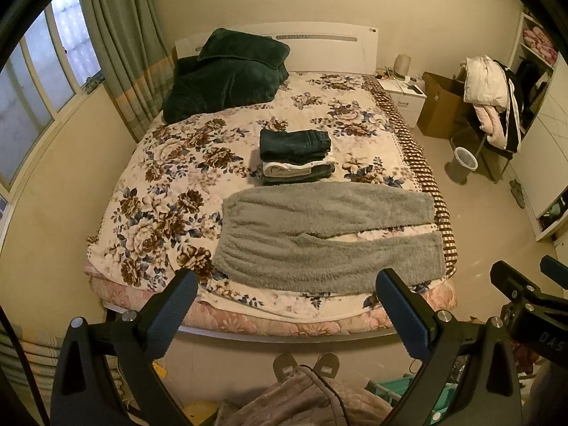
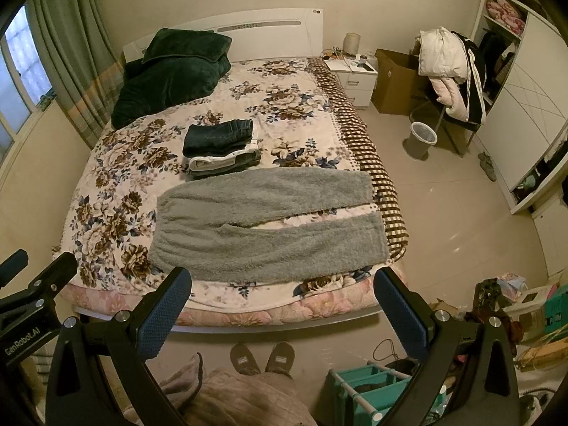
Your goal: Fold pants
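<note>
The left gripper (image 1: 285, 291) hangs above the foot of the bed (image 1: 248, 323) with its jaws spread wide and nothing between them; ahead of and between those jaws lie the grey fleece pants (image 1: 319, 234), flat on the floral bedspread (image 1: 170, 184), waistband toward the left jaw and both leg ends toward the right jaw, near the bed's checked edge. The two legs lie side by side with a thin gap showing bedspread between them. Beyond the pants, farther from the jaws, sits a stack of folded pants (image 1: 296, 156), just clear of the far leg. The right gripper (image 2: 282, 285) is likewise wide open and empty, with the near leg's hem ahead of its right jaw. The step in hand looks like the first fold, leg onto leg. To do it well, I judge each gripper should pinch the near edge, left at the waistband corner, right at the hem, lift together, and lay it evenly over the far leg without dragging the stack.
</note>
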Demonstrator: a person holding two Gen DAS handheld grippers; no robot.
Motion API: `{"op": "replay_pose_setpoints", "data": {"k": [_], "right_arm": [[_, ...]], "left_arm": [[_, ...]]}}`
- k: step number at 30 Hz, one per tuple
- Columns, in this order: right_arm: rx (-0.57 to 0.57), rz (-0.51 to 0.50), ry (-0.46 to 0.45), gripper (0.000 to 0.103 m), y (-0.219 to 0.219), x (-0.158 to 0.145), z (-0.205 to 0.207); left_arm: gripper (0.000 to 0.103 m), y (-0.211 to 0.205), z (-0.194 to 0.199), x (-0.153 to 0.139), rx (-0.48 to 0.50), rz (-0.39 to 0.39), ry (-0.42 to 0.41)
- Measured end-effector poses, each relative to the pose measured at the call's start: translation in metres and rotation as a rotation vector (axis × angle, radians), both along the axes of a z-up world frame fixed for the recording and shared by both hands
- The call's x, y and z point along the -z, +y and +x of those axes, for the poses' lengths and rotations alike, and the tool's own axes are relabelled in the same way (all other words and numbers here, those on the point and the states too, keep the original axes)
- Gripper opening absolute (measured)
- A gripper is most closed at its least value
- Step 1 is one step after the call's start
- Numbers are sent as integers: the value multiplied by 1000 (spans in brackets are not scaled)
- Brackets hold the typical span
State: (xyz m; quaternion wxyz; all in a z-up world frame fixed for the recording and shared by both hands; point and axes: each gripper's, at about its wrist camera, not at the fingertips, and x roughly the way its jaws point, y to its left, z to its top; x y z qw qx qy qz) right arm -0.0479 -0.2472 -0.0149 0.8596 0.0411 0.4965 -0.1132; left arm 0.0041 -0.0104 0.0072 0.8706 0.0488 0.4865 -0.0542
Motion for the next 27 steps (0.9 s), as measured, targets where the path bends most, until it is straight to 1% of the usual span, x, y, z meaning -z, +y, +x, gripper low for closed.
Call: {"op": "replay_pose_setpoints", "data": {"k": [27], "right_arm": [[8,8,-2,103,-1,-2,8]], "left_arm": [[103,-4,0,-2,2,1,-6]]}}
